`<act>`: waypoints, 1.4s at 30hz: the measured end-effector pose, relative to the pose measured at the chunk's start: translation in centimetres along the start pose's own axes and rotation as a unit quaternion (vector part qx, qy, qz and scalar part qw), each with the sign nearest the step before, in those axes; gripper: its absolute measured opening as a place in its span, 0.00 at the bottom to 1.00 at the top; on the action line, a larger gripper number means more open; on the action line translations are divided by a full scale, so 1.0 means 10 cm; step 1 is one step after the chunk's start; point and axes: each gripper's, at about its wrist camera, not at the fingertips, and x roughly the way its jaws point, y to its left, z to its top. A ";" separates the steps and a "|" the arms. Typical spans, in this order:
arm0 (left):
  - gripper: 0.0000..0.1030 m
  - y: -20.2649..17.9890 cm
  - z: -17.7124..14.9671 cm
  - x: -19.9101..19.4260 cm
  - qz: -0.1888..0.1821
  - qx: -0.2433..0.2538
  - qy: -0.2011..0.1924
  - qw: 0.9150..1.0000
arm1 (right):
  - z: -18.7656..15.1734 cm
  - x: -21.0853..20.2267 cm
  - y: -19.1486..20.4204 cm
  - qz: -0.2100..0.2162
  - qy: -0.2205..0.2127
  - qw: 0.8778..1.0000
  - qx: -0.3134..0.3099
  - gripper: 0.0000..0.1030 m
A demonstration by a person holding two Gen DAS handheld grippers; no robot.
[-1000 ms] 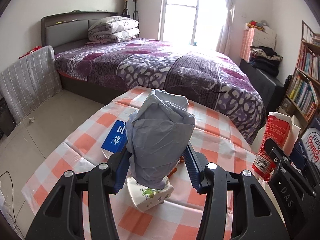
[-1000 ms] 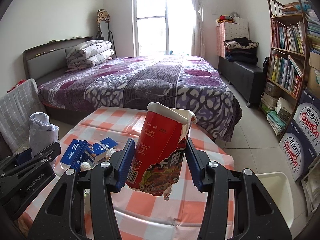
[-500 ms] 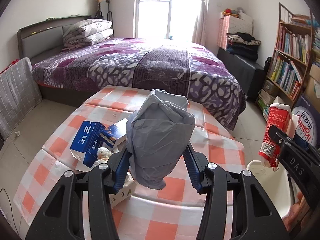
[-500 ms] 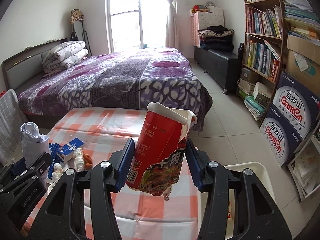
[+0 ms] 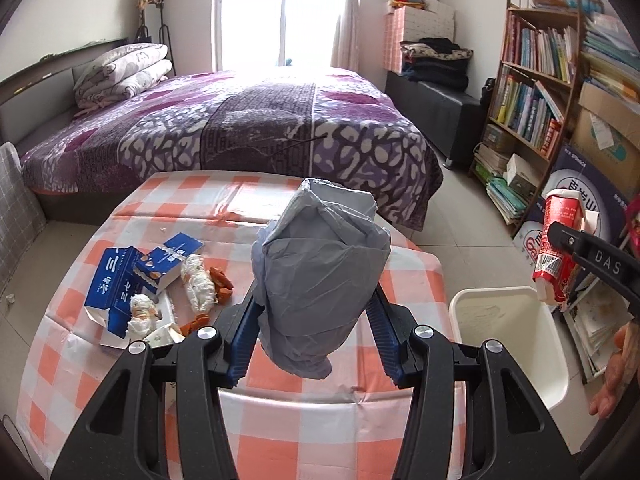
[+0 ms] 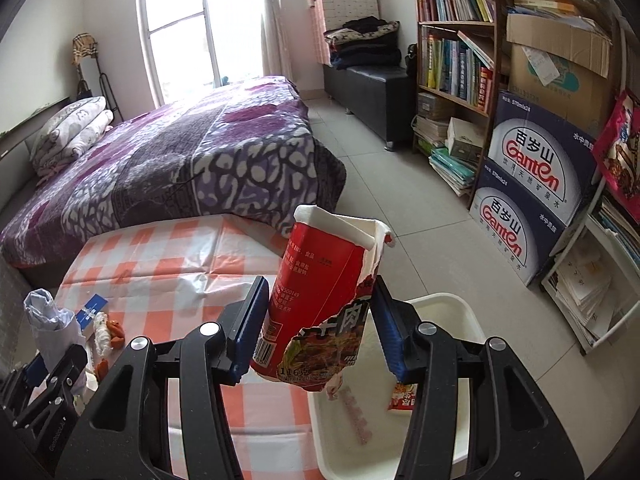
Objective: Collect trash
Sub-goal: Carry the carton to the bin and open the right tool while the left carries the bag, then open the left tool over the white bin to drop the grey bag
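My left gripper is shut on a crumpled grey plastic bag and holds it above the right part of the checkered table. My right gripper is shut on a torn red noodle cup, held over the near edge of the white trash bin; the cup also shows in the left wrist view. The bin stands on the floor right of the table. Blue cartons, tissue wads and orange scraps lie on the table's left.
A purple bed stands beyond the table. A bookshelf and stacked water boxes line the right wall. A red wrapper lies inside the bin. A black bench stands by the far wall.
Both grippers have swung to the right with their loads. The trash bin has come into both views, and the noodle cup now hangs over it.
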 end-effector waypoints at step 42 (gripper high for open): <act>0.71 -1.30 -0.27 0.65 -0.256 0.007 0.173 0.951 | 0.27 0.00 -0.90 -0.005 -0.001 0.988 0.152 0.87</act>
